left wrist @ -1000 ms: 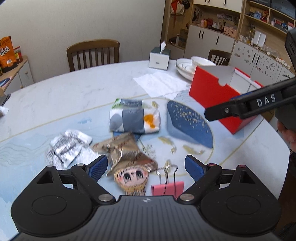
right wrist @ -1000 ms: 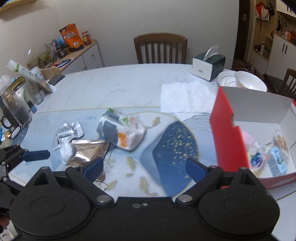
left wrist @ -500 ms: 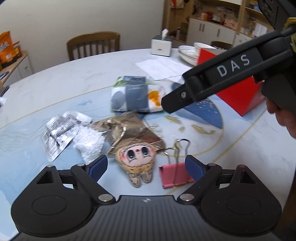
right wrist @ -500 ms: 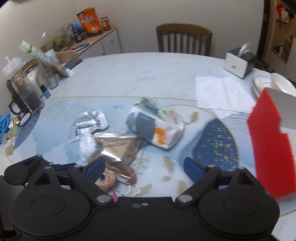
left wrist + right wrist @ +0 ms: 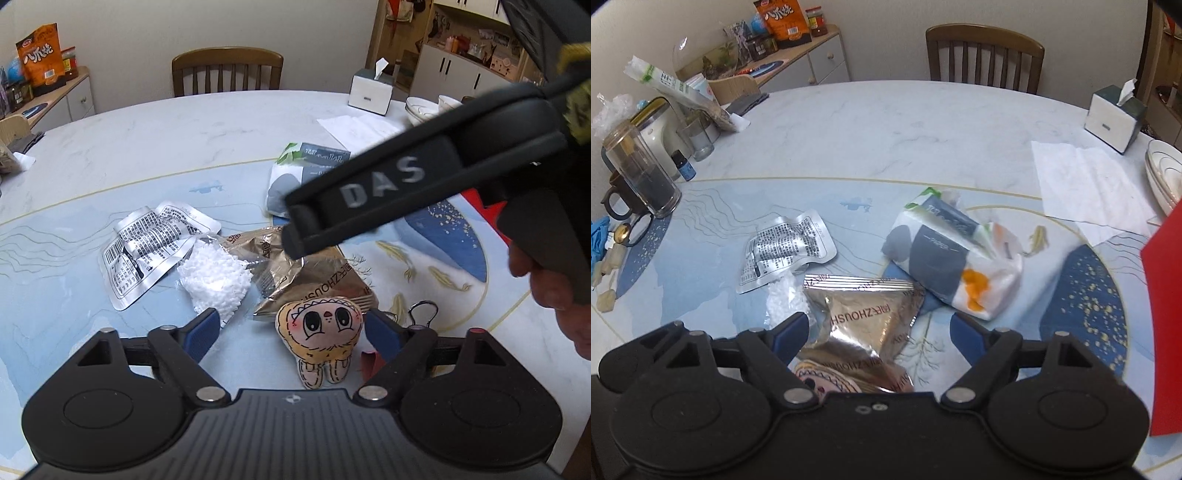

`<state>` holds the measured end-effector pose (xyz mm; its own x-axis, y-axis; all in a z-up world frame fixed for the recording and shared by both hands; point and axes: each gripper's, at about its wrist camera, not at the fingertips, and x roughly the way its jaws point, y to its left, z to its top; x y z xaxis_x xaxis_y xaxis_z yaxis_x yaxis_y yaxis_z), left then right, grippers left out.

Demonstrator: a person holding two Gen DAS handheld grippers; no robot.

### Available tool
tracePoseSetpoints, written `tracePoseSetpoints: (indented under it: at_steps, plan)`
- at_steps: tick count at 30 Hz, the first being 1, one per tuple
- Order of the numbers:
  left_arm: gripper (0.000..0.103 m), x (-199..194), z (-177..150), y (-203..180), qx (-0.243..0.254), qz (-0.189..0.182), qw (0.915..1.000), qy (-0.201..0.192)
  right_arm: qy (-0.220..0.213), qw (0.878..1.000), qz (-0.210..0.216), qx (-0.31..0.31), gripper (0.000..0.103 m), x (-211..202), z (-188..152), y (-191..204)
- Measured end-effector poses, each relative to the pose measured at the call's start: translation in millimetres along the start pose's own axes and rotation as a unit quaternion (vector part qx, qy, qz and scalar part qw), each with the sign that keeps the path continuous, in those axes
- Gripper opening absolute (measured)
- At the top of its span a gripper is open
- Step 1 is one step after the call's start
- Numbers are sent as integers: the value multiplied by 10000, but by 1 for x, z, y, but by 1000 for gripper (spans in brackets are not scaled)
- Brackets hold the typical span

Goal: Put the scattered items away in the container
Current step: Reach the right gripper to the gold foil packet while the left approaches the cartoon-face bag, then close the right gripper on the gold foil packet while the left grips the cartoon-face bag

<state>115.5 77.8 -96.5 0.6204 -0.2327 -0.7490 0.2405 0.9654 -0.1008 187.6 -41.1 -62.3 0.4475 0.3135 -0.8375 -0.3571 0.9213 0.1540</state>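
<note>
My left gripper (image 5: 291,332) is open, its blue pads either side of a small plush doll (image 5: 319,334) lying on the table. A pink binder clip (image 5: 369,363) lies just right of the doll. Beyond it lie a brown foil snack packet (image 5: 314,273), a bag of white granules (image 5: 216,275), a silver sachet (image 5: 147,247) and a tissue pack (image 5: 295,177). My right gripper (image 5: 877,332) is open above the brown packet (image 5: 864,317), with the tissue pack (image 5: 953,266) beyond it. The red box (image 5: 1165,295) stands at the right edge.
A glass jar (image 5: 639,173), mug and small bottle (image 5: 683,164) stand at the table's left. A tissue box (image 5: 1115,118), paper napkin (image 5: 1086,184) and stacked bowls (image 5: 1163,173) are at the back right. A wooden chair (image 5: 984,59) stands behind the table.
My right gripper swung left from the red box to over the brown packet. My left gripper pulled back and now brackets the doll.
</note>
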Motion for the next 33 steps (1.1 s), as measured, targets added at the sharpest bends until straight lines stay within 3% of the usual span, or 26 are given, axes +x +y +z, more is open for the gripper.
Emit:
tracePoseSetpoints:
  at_steps: [10,17,21,25,28,29,33]
  plan:
    - [67,9,-6,-3,33,-34,9998,170,344,9994,-13,-21,79,24,1,-1]
    - [49,15,-9,-7,59,-114,9997,219,453,9989,116,15,71,31,-1,-1]
    - [49,15,-9,-8,71,-90,9997,232,456,9987,210,42,58,31,0,0]
    - [48,15,-9,-7,61,-91,9996,248,439,9988,220,41,55,29,0,1]
    - [46,15,-8,-7,36,-107,9996,267,408,9989,216,51,50,28,1,2]
    - [46,15,-8,-6,16,-123,9995,276,389,9990,216,64,44,26,1,1]
    - [45,14,-7,-5,-20,-192,9994,275,389,9991,152,45,41,21,1,-3]
